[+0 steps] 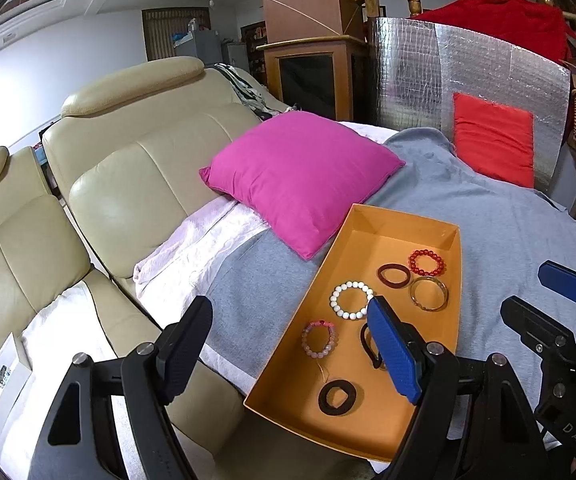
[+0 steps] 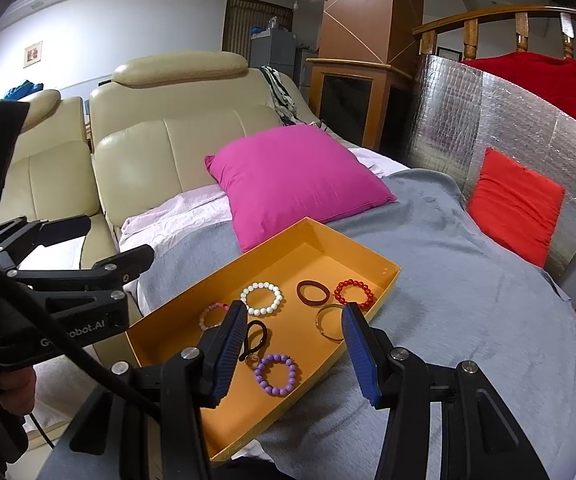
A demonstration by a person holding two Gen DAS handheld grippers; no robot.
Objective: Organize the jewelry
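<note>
So from my left wrist cam: my left gripper (image 1: pixel 288 344) has its fingers spread wide with nothing between them, hovering over the near-left edge of the orange tray (image 1: pixel 368 224). The tray sits on a grey blanket (image 1: pixel 488 216) spread over the sofa (image 1: pixel 136 148), with a pink cushion (image 1: pixel 300 176) touching its far-left rim. Inside the tray I can see a white bead bracelet (image 1: pixel 351 295), a red bead bracelet (image 1: pixel 427 262), a dark red band (image 1: pixel 393 276), a gold bangle (image 1: pixel 429 294), a pale pink bead bracelet (image 1: pixel 320 338) and a flat dark ring (image 1: pixel 338 397). My blue finger pad covers part of a black loop beside it. My right gripper (image 1: pixel 544 300) pokes in from the right, over the blanket just beside the tray.

Right wrist cam: right gripper (image 2: pixel 294 354) is also wide apart, gripping nothing, held above the tray's near half. From here a purple bead bracelet (image 2: pixel 276 374) shows up close to the front, next to a black clip-like loop (image 2: pixel 254 338). The white, dark red, red and gold ones sit further back in the same single compartment. A red cushion (image 2: pixel 516 216) leans on a silver foil panel (image 2: pixel 484 120) off to the right, well apart from the tray. My left gripper (image 2: pixel 116 240) shows at the left, fingers apart.
</note>
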